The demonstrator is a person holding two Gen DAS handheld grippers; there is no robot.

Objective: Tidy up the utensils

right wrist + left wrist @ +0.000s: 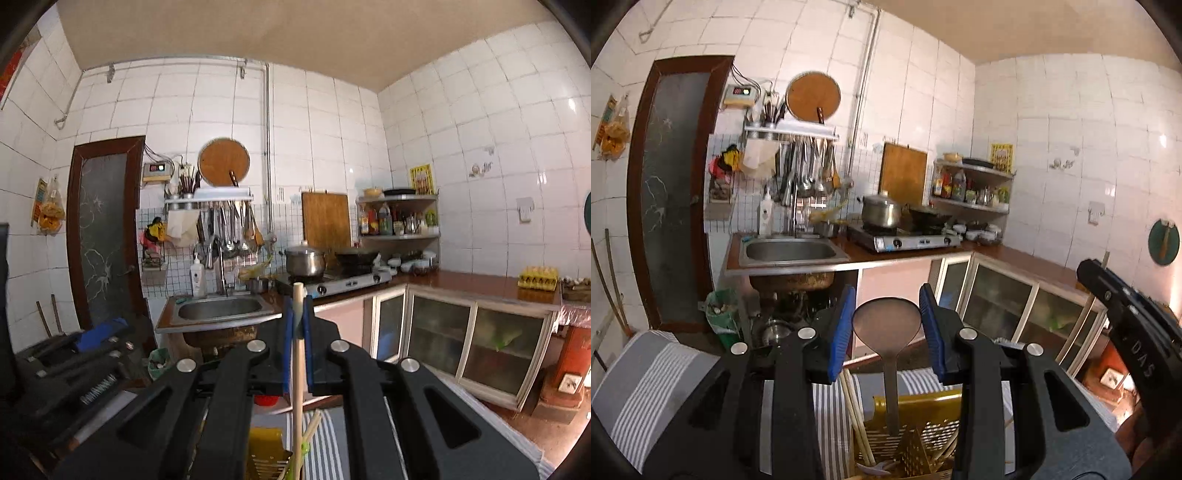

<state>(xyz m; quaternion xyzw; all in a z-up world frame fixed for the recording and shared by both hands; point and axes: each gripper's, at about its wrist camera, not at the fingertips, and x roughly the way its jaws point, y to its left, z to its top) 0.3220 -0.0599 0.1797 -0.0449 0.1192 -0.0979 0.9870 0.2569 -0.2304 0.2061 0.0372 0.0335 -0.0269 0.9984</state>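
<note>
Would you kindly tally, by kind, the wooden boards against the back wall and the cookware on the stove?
Round wooden board: 1
Rectangular wooden board: 1
Steel pot: 1
Dark wok: 1
Total: 4

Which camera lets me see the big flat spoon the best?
The left wrist view. There the spoon stands upright between the left gripper's blue pads, its whole round head visible above the yellow basket. The right wrist view does not show it, only a wooden stick clamped in the right gripper.
</note>
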